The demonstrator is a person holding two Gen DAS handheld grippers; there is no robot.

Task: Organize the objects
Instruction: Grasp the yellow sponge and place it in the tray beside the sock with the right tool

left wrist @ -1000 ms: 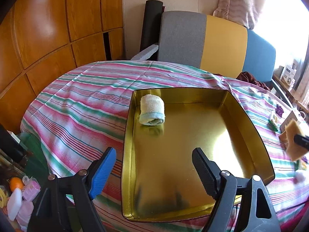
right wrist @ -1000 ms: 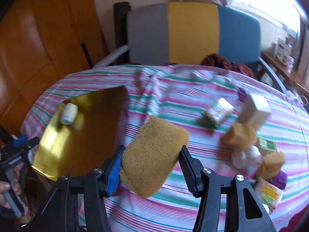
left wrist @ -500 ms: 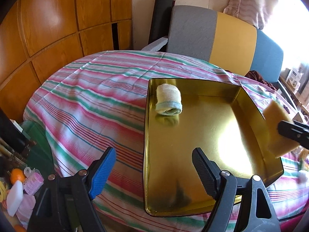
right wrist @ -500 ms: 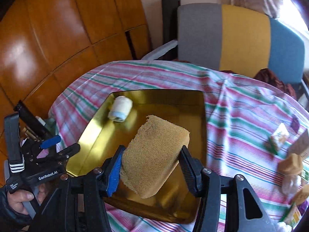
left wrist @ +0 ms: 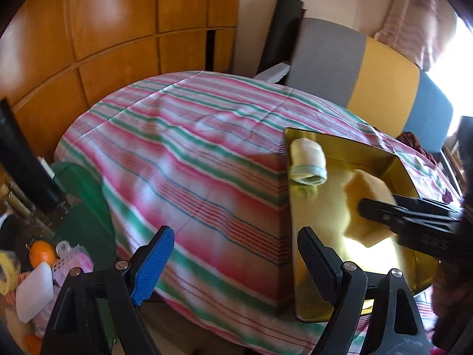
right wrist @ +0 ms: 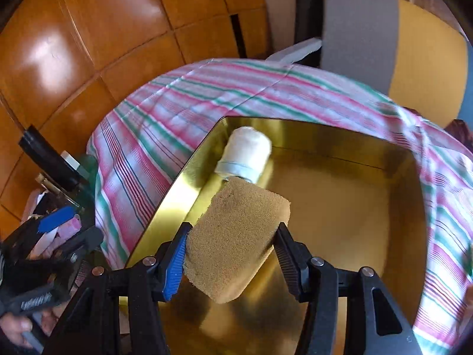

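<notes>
2 hand-held grippers work over a table draped in a pink, green and white striped cloth point(left wrist: 189, 153). In the right wrist view, the right gripper point(right wrist: 230, 254) fills the lower centre of the frame, its blue and black pads pressed against the 2 sides of a tan sponge point(right wrist: 236, 236) that it carries above a shallow gold tray point(right wrist: 340, 222). A rolled white towel point(right wrist: 245, 156) with a pale blue hem lies inside the tray at its upper left corner, just beyond the far tip of the sponge; whether the 2 touch cannot be told. In the left wrist view, the left gripper point(left wrist: 233, 254) sits at the bottom of the frame with its jaws wide apart and nothing between them; they have just been opening further, over the striped cloth and the tray's near left edge. The same sponge appears at the right of that frame, blurred, over the tray floor, pinched by a black finger reaching in from the right edge. A grey, yellow and blue chair back point(left wrist: 369, 68) stands behind the table at upper right. Orange wooden panels point(left wrist: 103, 29) cover the upper left.
</notes>
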